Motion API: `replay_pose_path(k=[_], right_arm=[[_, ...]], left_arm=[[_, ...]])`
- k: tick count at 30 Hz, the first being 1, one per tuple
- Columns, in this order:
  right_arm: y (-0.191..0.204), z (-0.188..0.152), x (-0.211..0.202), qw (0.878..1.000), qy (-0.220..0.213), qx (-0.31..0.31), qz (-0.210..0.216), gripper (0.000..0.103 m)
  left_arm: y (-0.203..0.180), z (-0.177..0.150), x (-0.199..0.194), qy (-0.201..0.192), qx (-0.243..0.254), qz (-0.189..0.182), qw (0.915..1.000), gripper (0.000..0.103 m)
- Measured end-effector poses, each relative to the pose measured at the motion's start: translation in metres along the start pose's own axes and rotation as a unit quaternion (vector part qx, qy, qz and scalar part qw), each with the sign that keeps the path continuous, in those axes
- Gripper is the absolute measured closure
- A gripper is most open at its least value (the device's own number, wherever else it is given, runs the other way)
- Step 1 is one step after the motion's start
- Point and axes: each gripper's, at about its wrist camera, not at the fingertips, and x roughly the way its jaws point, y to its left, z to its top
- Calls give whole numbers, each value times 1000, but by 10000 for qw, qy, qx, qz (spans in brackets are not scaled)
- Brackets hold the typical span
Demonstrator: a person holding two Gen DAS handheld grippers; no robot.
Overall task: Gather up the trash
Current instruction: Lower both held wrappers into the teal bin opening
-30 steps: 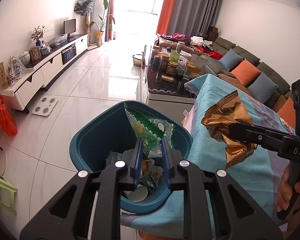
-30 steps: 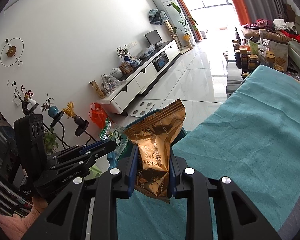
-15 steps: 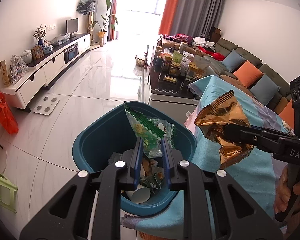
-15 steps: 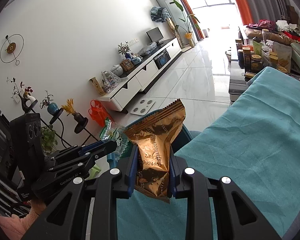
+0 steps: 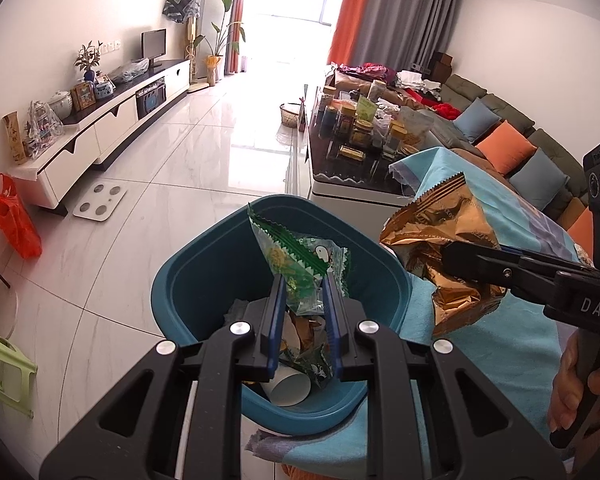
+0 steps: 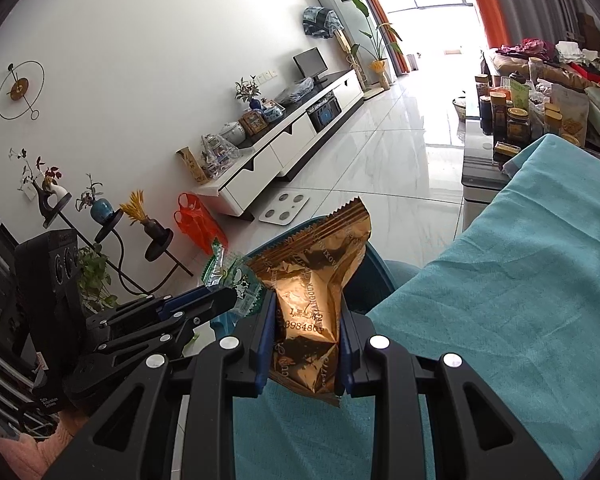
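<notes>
My left gripper (image 5: pixel 303 280) is shut on a green snack wrapper (image 5: pixel 300 258) and holds it over the open blue bin (image 5: pixel 192 280), which holds several wrappers and a paper cup (image 5: pixel 288 386). My right gripper (image 6: pixel 307 312) is shut on a crumpled gold foil wrapper (image 6: pixel 314 280), held over the teal cloth near the bin's right rim. In the left wrist view the gold wrapper (image 5: pixel 440 236) and right gripper (image 5: pixel 448 258) come in from the right. In the right wrist view the left gripper (image 6: pixel 236 300) and green wrapper (image 6: pixel 232 276) sit at the left, the bin's rim (image 6: pixel 374 268) behind.
A teal cloth (image 6: pixel 520 300) covers the surface to the right. A dark coffee table (image 5: pixel 340 168) with jars stands beyond the bin. A white TV cabinet (image 5: pixel 100 132), a scale (image 5: pixel 100 200), a red bag (image 5: pixel 16 220) and a green stool (image 5: pixel 4 372) are on the left.
The right gripper with the gold wrapper has moved left, closer to the bin. The left gripper still holds the green wrapper over the bin, slightly lower and nearer.
</notes>
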Motion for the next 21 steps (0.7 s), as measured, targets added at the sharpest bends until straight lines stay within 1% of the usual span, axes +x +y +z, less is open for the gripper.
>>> replay_pose_path(k=[8,21], right_arm=[[4,6,12,10000,76,-34,-34,77],[11,9,25,9997,157,-129,-96,78]], left_arm=[[-2,-2,6,8,-3,137,9999,84],[3,-3,12,60,-69,184,9998,84]])
